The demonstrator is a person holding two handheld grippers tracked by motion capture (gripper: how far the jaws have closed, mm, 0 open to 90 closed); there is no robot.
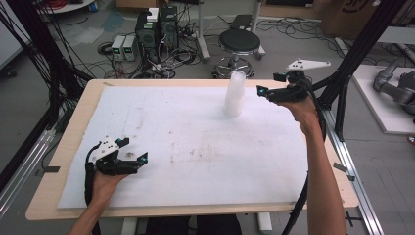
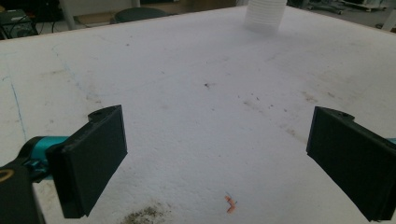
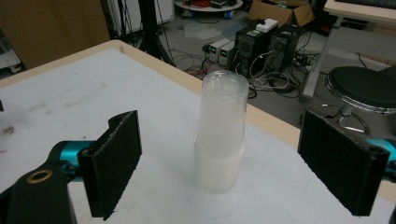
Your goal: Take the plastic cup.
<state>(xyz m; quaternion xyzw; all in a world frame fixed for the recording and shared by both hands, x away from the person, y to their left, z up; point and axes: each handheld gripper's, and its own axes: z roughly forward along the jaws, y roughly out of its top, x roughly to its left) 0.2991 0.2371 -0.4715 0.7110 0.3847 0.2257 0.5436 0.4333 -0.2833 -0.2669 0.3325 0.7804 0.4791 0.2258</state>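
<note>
from above: tall stack of clear plastic cups upright on the white foam-covered table, toward the far right. right gripper just beside the stack, jaws apart, pointed at it. left gripper low near the front left corner, well apart from the cups, jaws spread, holding nothing. along the left gripper's jaws: bare stained foam between them, bottom of the cup stack far off at the top edge. along the right gripper's jaws: cup stack centred between the two black pads, touching neither, black stool on the floor beyond. best done, probably, by keeping the stack centred, advancing level, closing gently on the upper cups so thin walls do not buckle or tip.
</note>
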